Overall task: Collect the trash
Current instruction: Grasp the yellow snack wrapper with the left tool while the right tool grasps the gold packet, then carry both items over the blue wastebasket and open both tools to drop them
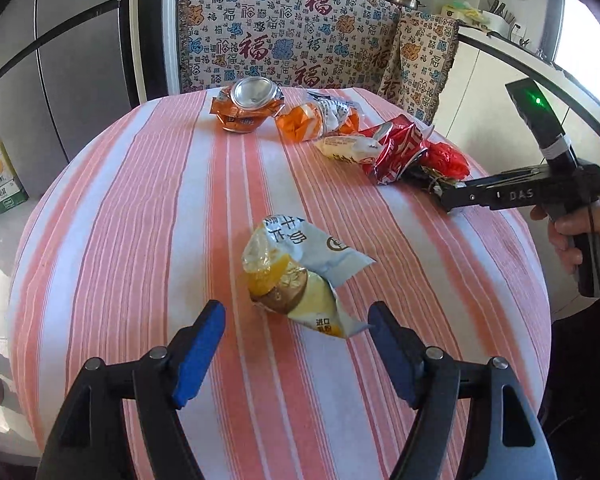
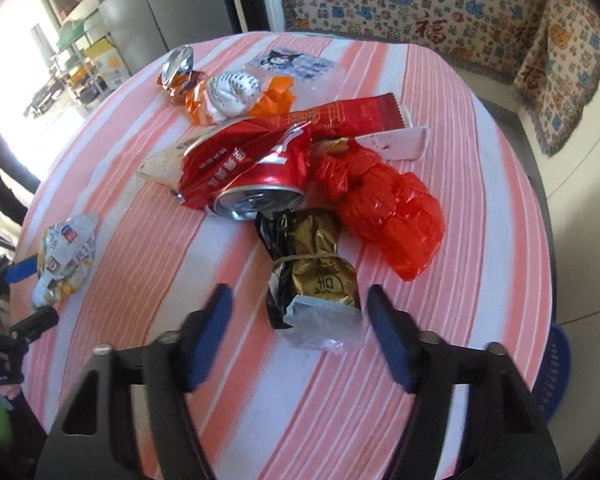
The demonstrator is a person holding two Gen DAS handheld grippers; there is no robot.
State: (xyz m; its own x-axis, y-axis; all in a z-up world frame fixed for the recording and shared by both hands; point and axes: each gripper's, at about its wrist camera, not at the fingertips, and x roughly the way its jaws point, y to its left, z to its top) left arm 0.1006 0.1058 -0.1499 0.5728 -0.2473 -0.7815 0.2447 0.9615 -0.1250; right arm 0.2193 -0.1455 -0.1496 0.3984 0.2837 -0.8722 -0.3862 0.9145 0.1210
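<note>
My left gripper (image 1: 296, 316) is open, its blue pads either side of the near end of a crumpled white and yellow snack wrapper (image 1: 296, 276) on the striped table; the wrapper also shows in the right wrist view (image 2: 62, 260). My right gripper (image 2: 298, 300) is open around the near end of a black and gold wrapper (image 2: 316, 272). Beyond it lie a crushed red can (image 2: 252, 176), a red plastic bag (image 2: 384, 204), an orange and white wrapper (image 2: 236, 96) and a crushed orange can (image 1: 246, 106).
The round table wears a pink and white striped cloth (image 1: 148, 200). A patterned cloth-covered bench (image 1: 288, 36) stands behind it. A flat red packet (image 2: 352, 114) and a white cartoon packet (image 2: 292, 62) lie at the far side. A blue basket (image 2: 556, 372) sits on the floor right.
</note>
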